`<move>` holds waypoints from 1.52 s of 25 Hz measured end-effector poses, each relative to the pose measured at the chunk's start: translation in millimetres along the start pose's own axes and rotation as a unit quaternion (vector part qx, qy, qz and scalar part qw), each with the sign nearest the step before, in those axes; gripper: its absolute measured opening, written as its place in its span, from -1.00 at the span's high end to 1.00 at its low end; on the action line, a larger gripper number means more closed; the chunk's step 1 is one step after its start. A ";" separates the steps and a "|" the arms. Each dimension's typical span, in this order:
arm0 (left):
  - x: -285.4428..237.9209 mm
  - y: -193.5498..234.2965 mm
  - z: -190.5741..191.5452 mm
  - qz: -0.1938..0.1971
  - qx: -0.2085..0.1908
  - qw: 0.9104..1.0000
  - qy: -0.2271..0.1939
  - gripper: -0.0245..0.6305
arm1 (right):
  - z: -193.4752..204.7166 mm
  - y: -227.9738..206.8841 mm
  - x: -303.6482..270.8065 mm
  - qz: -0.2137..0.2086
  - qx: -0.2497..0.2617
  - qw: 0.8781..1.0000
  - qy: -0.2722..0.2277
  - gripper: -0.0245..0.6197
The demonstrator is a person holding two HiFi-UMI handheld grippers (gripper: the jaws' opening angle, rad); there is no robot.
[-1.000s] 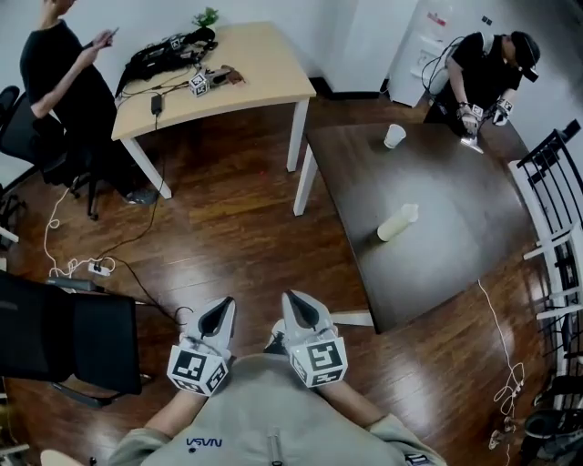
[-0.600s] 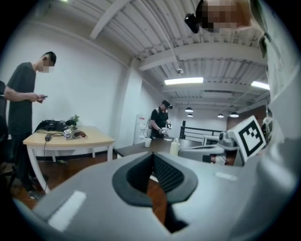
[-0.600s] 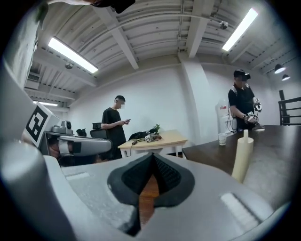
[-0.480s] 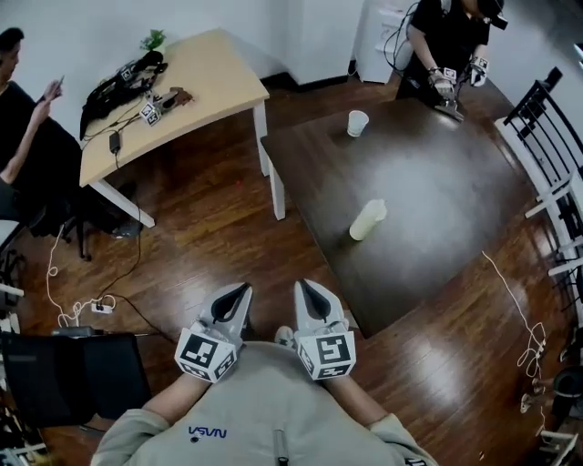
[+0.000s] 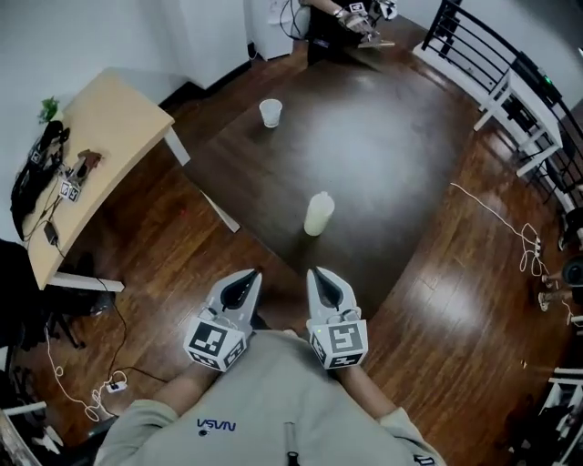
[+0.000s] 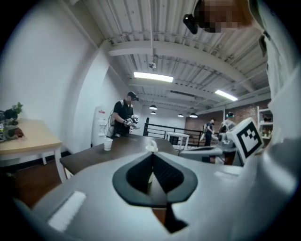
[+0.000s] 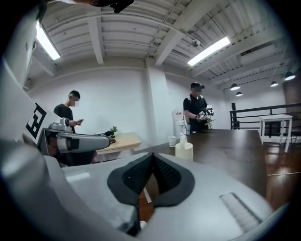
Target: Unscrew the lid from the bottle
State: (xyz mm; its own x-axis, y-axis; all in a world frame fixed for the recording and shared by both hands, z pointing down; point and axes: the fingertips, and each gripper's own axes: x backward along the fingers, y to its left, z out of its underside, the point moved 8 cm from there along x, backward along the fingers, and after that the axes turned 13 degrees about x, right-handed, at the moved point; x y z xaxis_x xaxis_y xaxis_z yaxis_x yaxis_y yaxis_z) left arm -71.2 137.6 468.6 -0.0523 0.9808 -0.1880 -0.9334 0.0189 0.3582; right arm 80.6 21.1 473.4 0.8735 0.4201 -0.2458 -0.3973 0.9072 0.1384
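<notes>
Since a second ago the view has swung. The dark counter [image 5: 401,155], then off to the right of the fingers, now lies straight ahead of them. The bottle [image 5: 318,215], earlier ahead and well to the right, now stands upright on the counter directly beyond the right gripper [image 5: 322,280], apart from it, with its lid [image 7: 182,138] on. The cup [image 5: 270,113] sits farther out on the same counter, ahead and left of the left gripper [image 5: 246,282]. The pale counter [image 5: 105,150] has shifted from ahead to the far left. The seated person with the phone has left the head view and shows only in the right gripper view, to the left of the fingers [image 7: 70,113]. The standing person [image 5: 346,14] remains at the counter's far end. The grippers themselves keep the same arrangement as before. Both are held low and close to the torso, side by side and nearly parallel. Their tips point forward and slightly down toward the counter's near corner, and the marker cubes sit nearest the body. The left fingers [image 6: 165,173] are pressed together with nothing between them, and the bottle's top shows just above their seam. The right fingers [image 7: 164,175] are likewise together and empty, with the bottle ahead and slightly right of them.
</notes>
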 end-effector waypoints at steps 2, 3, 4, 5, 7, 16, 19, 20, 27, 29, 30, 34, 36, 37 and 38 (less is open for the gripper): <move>-24.3 14.2 -12.7 0.036 -0.004 0.999 0.012 0.92 | -2.7 -6.9 -8.5 0.035 -0.006 0.999 0.010 0.93; -34.9 22.4 -19.2 0.053 -0.007 0.998 0.019 0.92 | -3.2 -8.8 -14.3 0.051 -0.009 0.999 0.016 0.93; -45.1 31.0 -25.7 0.070 -0.010 0.997 0.024 0.92 | -3.1 -10.5 -21.1 0.065 -0.013 0.998 0.024 0.93; -55.1 40.1 -31.7 0.085 -0.013 0.996 0.030 0.92 | -2.3 -12.6 -28.3 0.078 -0.017 0.996 0.033 0.93; -74.1 58.1 -41.5 0.111 -0.017 0.993 0.044 0.92 | 0.2 -16.6 -41.4 0.105 -0.025 0.993 0.051 0.84; -147.4 108.3 -49.5 0.197 -0.064 0.972 0.114 0.92 | 32.2 -21.4 -68.3 0.196 -0.052 0.972 0.119 0.27; -164.8 124.7 -37.6 0.204 -0.067 0.967 0.137 0.91 | 51.6 -24.1 -84.8 0.196 -0.060 0.970 0.134 0.11; -169.1 128.2 -32.7 0.205 -0.065 0.966 0.145 0.91 | 59.0 -26.2 -89.8 0.196 -0.064 0.969 0.138 0.07; -187.8 141.5 -18.9 0.189 -0.081 0.959 0.197 0.74 | 85.8 -39.4 -131.0 0.173 -0.078 0.974 0.120 -0.10; -185.3 141.8 -17.9 0.183 -0.082 0.958 0.206 0.73 | 86.7 -43.3 -140.0 0.168 -0.070 0.977 0.110 -0.13; -183.0 142.7 -17.1 0.179 -0.082 0.957 0.212 0.73 | 86.8 -44.4 -144.7 0.166 -0.066 0.978 0.104 -0.14; -175.6 150.1 -19.3 0.161 -0.076 0.957 0.228 0.72 | 87.3 -44.6 -171.9 0.147 -0.048 0.983 0.095 -0.15; -173.4 152.2 -23.6 0.151 -0.075 0.959 0.229 0.72 | 86.9 -42.5 -185.8 0.132 -0.037 0.986 0.092 -0.15; -173.3 150.4 -23.7 0.147 -0.074 0.959 0.229 0.72 | 87.0 -42.5 -188.7 0.127 -0.031 0.987 0.090 -0.15; -173.6 147.2 -22.3 0.145 -0.073 0.959 0.230 0.72 | 87.0 -43.2 -188.7 0.124 -0.025 0.988 0.088 -0.15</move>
State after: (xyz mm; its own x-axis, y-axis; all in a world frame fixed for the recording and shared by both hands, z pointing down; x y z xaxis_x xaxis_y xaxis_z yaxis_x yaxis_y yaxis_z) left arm -207.5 -34.1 533.6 -0.4379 0.7498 -0.4960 -0.8937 -0.3030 0.3310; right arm -42.6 -99.5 597.3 0.6870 0.6234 -0.3732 -0.6106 0.7738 0.1687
